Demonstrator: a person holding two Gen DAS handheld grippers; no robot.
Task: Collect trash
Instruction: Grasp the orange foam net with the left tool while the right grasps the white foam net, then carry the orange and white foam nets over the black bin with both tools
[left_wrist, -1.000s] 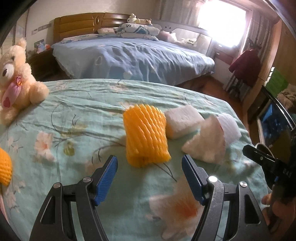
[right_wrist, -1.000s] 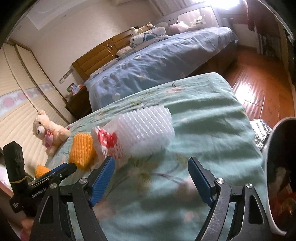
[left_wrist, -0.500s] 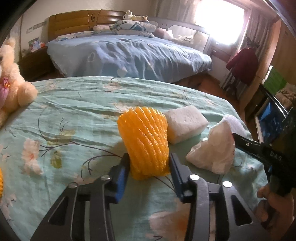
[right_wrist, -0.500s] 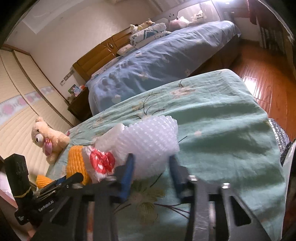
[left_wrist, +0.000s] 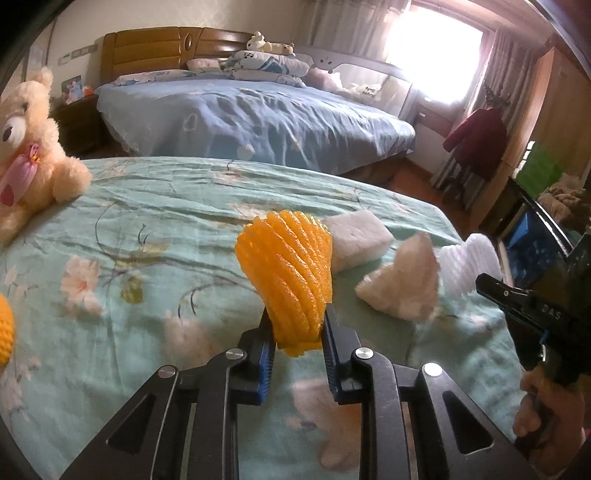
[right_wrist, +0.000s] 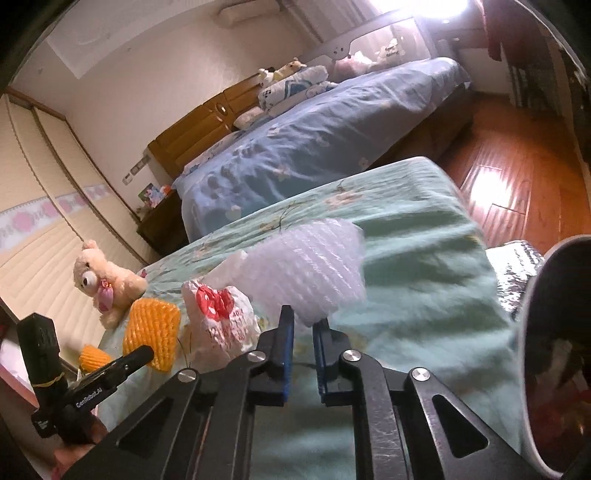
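**Both grippers clamped on foam nets**

Your left gripper (left_wrist: 297, 332) has just been closing and now pinches the orange foam net (left_wrist: 286, 273), a ribbed, fan-shaped sleeve of bright orange mesh. The pads squeeze its lower end; the rest flares upward above the fingertips, tilted slightly left. Your right gripper (right_wrist: 303, 326) has also just been closing, and its pads bite the bottom edge of the white foam net (right_wrist: 314, 273), a pale, bumpy mesh sleeve that bulges out above and to the right of the jaws.

Just left of the white net lies a crumpled white plastic bag (right_wrist: 219, 325) with red print, touching it as far as the blur lets you judge. Behind the orange net sits a white foam block (left_wrist: 356, 242), and another orange net (right_wrist: 94, 356) lies near the bed's edge, well to the left.

All this rests on a mint-green floral bedspread (left_wrist: 155, 206). A cream teddy bear (left_wrist: 27, 147) sits at its far left. Beyond stands a second bed with a blue cover (left_wrist: 258, 118) and a wooden headboard (left_wrist: 166, 50). A dark bin (right_wrist: 554, 354) with a pale rim stands at your right, beside the wooden floor (right_wrist: 517, 177).
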